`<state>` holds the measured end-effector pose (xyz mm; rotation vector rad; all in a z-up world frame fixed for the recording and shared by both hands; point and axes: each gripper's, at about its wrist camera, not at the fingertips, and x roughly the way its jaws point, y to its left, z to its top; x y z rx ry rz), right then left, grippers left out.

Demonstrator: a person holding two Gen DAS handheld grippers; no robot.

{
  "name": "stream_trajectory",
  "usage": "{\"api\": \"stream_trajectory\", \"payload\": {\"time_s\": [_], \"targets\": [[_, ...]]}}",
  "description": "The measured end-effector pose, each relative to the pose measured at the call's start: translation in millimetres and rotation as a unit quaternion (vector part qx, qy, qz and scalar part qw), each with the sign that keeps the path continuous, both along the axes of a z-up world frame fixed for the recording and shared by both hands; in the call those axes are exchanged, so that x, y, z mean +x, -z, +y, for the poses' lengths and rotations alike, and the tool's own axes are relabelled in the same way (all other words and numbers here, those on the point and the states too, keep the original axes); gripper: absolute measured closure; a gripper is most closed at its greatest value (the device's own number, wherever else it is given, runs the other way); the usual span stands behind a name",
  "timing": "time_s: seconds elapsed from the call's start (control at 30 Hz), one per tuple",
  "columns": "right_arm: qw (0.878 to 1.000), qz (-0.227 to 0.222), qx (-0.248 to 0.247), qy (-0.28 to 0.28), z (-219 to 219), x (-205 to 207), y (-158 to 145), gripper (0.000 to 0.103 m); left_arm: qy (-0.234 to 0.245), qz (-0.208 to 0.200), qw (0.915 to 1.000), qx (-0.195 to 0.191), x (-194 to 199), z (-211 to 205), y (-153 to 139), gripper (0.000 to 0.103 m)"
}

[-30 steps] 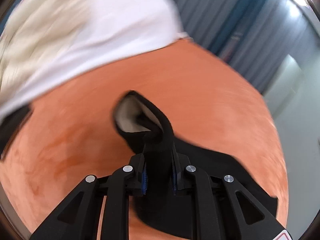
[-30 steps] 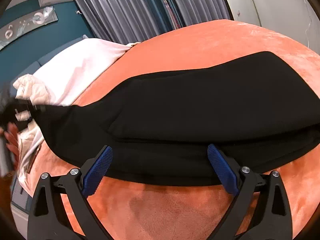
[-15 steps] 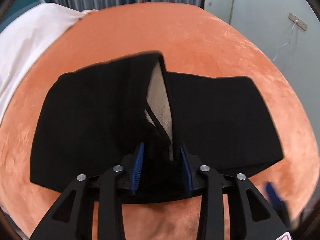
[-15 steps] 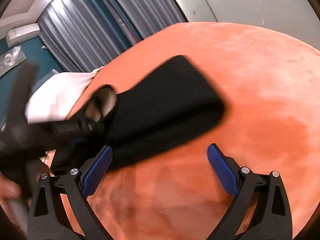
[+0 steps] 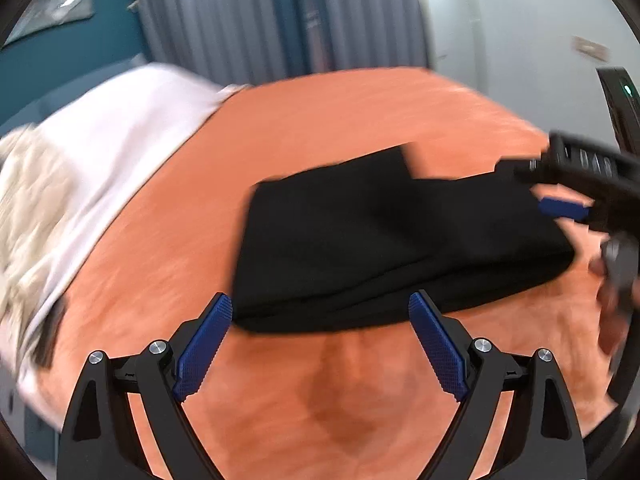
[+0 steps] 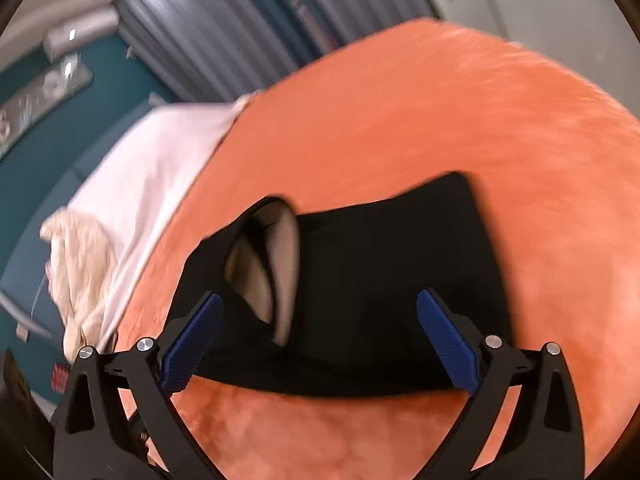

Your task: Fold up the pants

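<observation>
Black pants [image 5: 384, 240] lie folded on orange bedspread [image 5: 340, 112]. My left gripper [image 5: 320, 340] spread, empty, hanging just short of near edge; right gripper [image 6: 320, 344] spread over bundle, light lining exposed, fold apparently released.

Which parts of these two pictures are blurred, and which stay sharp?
Left wrist view: the left tool is sharp; the black pants and right tool are motion-smeared. Right wrist view: the right tool's pads are sharp; the orange cover is streaked.
</observation>
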<state>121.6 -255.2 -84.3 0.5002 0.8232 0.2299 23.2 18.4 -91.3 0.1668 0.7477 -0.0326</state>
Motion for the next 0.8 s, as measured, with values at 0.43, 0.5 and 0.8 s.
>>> {"api": "stream_trajectory", "payload": {"time_s": [0.43, 0.5, 0.8], "targets": [[0.993, -0.009, -0.078, -0.093, 102.2, 17.5, -17.6, 0.100, -0.120, 0.035, 0.9911, -0.048, -3.3, 138.8, 11.9, 0.015], [0.993, -0.025, -0.074, -0.093, 86.2, -5.8, -28.6, 0.100, -0.125, 0.034, 0.9901, -0.055, -4.2, 151.2, 12.0, 0.015], [0.995, 0.023, -0.098, -0.004, 51.8, 1.3, 11.5, 0.009, -0.112, 0.061, 0.9882, -0.084, 1.9, 153.8, 27.7, 0.015]]}}
